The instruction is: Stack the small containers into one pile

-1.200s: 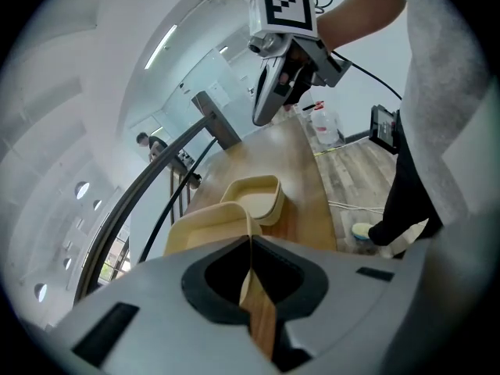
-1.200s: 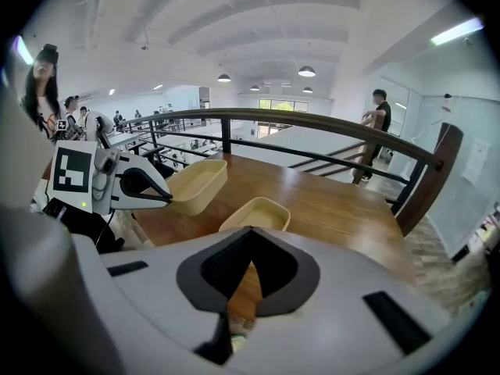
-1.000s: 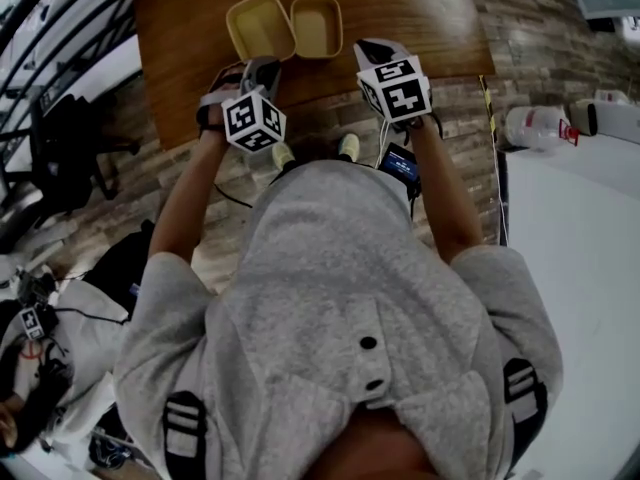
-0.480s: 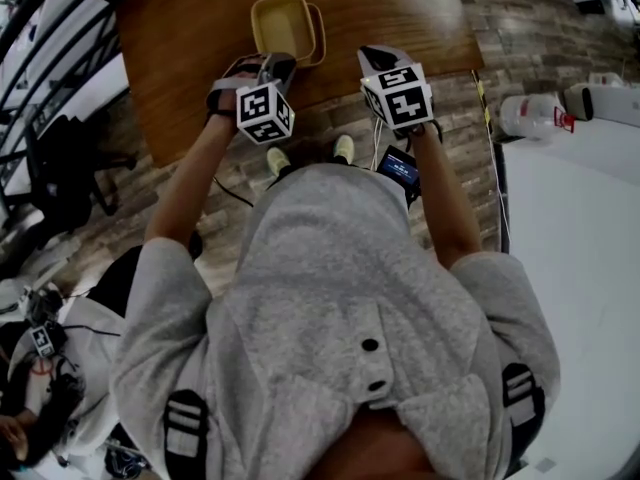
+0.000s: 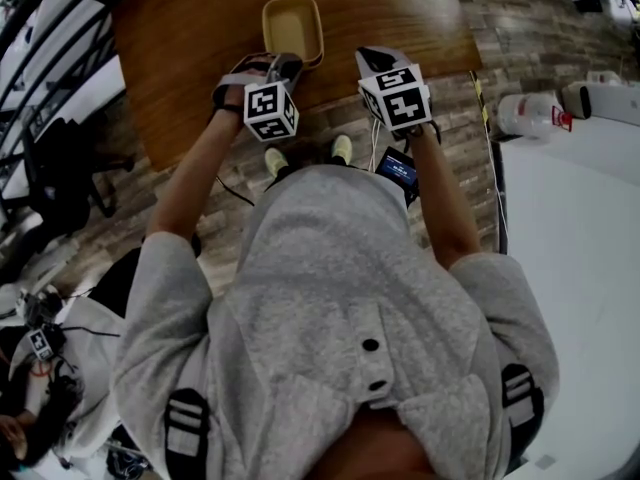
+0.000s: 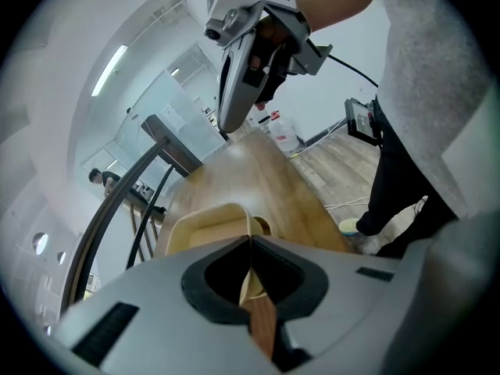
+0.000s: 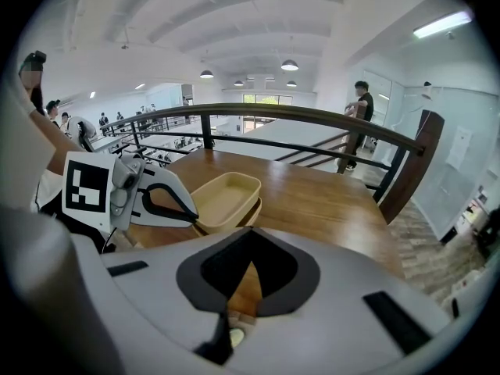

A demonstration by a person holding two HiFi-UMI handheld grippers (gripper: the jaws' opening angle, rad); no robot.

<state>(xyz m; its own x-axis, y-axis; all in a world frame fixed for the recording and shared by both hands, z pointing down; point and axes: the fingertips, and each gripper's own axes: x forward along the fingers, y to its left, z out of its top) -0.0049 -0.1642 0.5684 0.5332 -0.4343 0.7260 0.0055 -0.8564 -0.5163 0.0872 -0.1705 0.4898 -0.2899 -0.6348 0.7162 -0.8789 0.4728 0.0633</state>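
Containers nesting on the desk [image 5: 400,8].
The left gripper [image 6: 250,241] fingers are pinching the near rim of the top container [image 7: 226,194], which is sitting in the bottom container [image 7: 254,208]; the right gripper [image 7: 248,231] fingers are pressing together on nothing, with the pile ahead-left of them.

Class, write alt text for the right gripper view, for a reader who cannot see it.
A tan container sits nested in a second container on a wooden table, its near rim pinched by the left gripper. In front, the right gripper has its jaws shut on nothing; a railing curves behind.
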